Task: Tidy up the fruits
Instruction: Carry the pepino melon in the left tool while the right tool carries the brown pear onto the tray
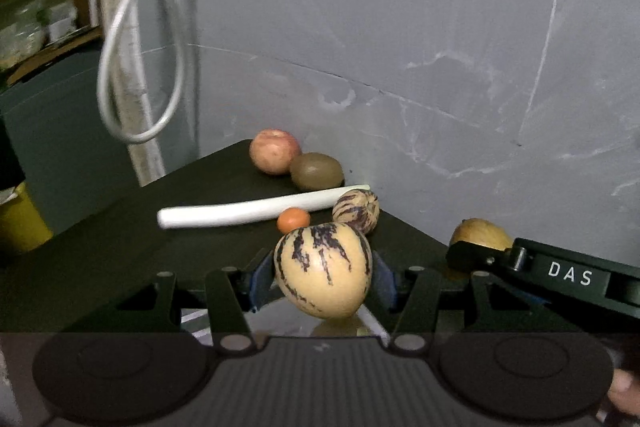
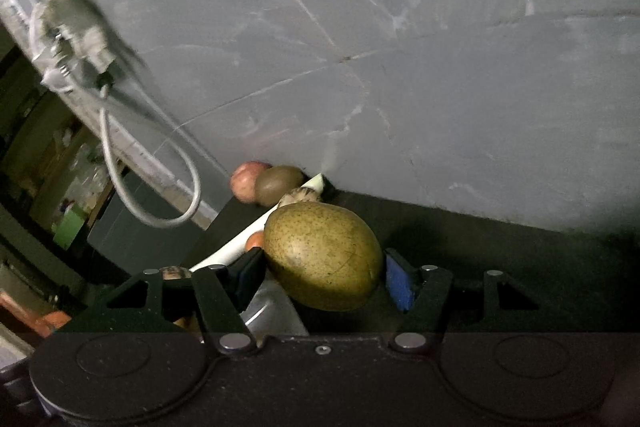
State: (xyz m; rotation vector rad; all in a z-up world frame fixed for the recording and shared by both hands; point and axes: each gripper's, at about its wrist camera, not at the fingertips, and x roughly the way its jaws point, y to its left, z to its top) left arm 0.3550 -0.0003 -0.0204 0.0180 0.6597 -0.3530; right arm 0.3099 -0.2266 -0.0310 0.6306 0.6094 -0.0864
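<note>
My left gripper [image 1: 322,277] is shut on a cream, purple-striped pepino melon [image 1: 322,273], held above the dark tabletop [image 1: 120,227]. My right gripper [image 2: 322,273] is shut on a speckled green-yellow mango [image 2: 322,263]; it also shows in the left wrist view [image 1: 480,235], behind the right gripper's black body. On the table behind lie a second striped melon [image 1: 356,211], a small orange fruit [image 1: 293,219], a brown kiwi [image 1: 317,170] and a pink apple [image 1: 274,151]. The kiwi [image 2: 278,185] and apple [image 2: 246,183] also show in the right wrist view.
A long white stalk [image 1: 256,211] lies across the table in front of the apple and kiwi. A grey wall [image 1: 440,47] stands right behind the fruits. A white cable [image 1: 140,67] hangs at the left. A yellow container [image 1: 20,223] sits beyond the table's left edge.
</note>
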